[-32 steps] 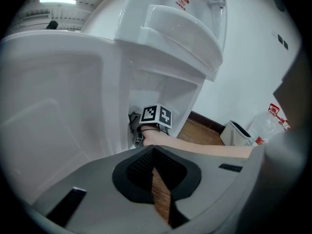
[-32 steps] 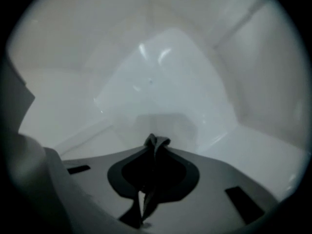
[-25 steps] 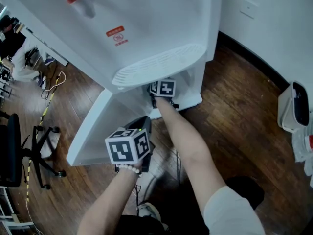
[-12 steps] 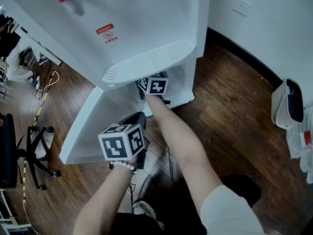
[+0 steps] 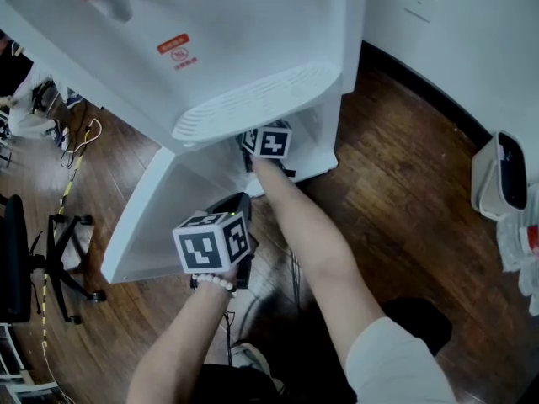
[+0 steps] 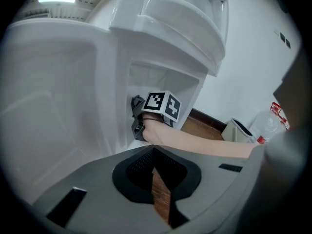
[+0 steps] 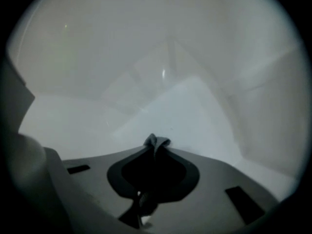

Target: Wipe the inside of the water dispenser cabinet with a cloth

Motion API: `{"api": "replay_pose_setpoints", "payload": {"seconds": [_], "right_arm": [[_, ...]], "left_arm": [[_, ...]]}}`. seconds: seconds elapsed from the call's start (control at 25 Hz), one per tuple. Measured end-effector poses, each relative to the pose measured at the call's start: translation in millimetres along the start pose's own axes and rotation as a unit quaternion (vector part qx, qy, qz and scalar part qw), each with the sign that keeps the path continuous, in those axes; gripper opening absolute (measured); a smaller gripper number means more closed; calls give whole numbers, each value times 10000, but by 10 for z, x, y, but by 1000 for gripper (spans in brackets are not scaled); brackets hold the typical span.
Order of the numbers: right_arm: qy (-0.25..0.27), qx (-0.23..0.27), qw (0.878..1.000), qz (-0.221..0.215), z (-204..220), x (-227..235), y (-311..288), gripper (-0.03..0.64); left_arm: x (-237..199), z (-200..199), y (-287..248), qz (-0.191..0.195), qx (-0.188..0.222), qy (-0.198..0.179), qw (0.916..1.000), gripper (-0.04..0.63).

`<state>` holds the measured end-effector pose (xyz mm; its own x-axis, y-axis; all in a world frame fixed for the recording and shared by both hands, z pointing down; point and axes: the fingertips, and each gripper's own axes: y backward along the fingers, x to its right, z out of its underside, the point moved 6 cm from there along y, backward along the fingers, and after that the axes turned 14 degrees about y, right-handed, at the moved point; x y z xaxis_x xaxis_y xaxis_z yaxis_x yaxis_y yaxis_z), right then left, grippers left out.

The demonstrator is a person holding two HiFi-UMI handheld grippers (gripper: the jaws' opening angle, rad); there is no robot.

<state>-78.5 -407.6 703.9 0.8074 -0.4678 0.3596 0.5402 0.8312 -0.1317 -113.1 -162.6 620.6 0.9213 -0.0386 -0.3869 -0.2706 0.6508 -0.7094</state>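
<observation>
The white water dispenser (image 5: 253, 32) stands with its lower cabinet door (image 5: 156, 217) swung open to the left. My right gripper (image 7: 156, 147) reaches into the cabinet under the drip tray (image 5: 253, 99); from the head view only its marker cube (image 5: 272, 141) and the forearm show. It is shut on a grey cloth (image 7: 156, 142), a fold of which pokes out between the jaws just above the white cabinet floor (image 7: 180, 111). My left gripper (image 6: 153, 151) hangs outside by the open door, shut, with nothing in it. The cloth (image 6: 137, 105) also shows beside the right gripper's cube in the left gripper view.
A white waste bin (image 5: 501, 175) stands on the wooden floor at the right by the wall. An office chair (image 5: 34, 259) and cables (image 5: 84, 137) are at the left. A bottle with a red label (image 6: 267, 128) is near the bin.
The head view has shifted a little. The right gripper stays inside the cabinet, its cube slightly further right under the drip tray. The left gripper has hardly moved.
</observation>
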Motion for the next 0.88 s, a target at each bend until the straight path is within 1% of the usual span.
{"api": "replay_pose_setpoints", "payload": {"seconds": [0.12, 0.28, 0.44, 0.48, 0.56, 0.6, 0.76, 0.88], "right_arm": [[-177, -282, 9994, 9, 161, 82, -33, 38], [-683, -408, 9968, 26, 303, 152, -58, 38], [-1048, -819, 9906, 318, 552, 278, -47, 38], [-1133, -848, 9893, 358, 582, 320, -40, 38], [-1204, -749, 9892, 360, 558, 353, -17, 38], [-1160, -632, 9906, 363, 512, 345, 0, 38], [-798, 91, 9960, 387, 194, 258, 92, 38], [-536, 543, 9965, 349, -52, 170, 165, 38]], "left_arm": [[-14, 18, -23, -34, -41, 0, 10000, -3], [11, 12, -21, -27, -19, -10, 10000, -3], [25, 21, 12, -46, -35, -27, 10000, -3], [36, 19, 26, -34, -27, -36, 10000, -3], [50, 16, 49, -12, -15, -56, 10000, -2], [50, 16, 56, -11, -13, -63, 10000, -3], [85, 7, 61, 14, -2, -74, 10000, -3], [155, 13, 68, 88, -1, -126, 9999, -3]]}}
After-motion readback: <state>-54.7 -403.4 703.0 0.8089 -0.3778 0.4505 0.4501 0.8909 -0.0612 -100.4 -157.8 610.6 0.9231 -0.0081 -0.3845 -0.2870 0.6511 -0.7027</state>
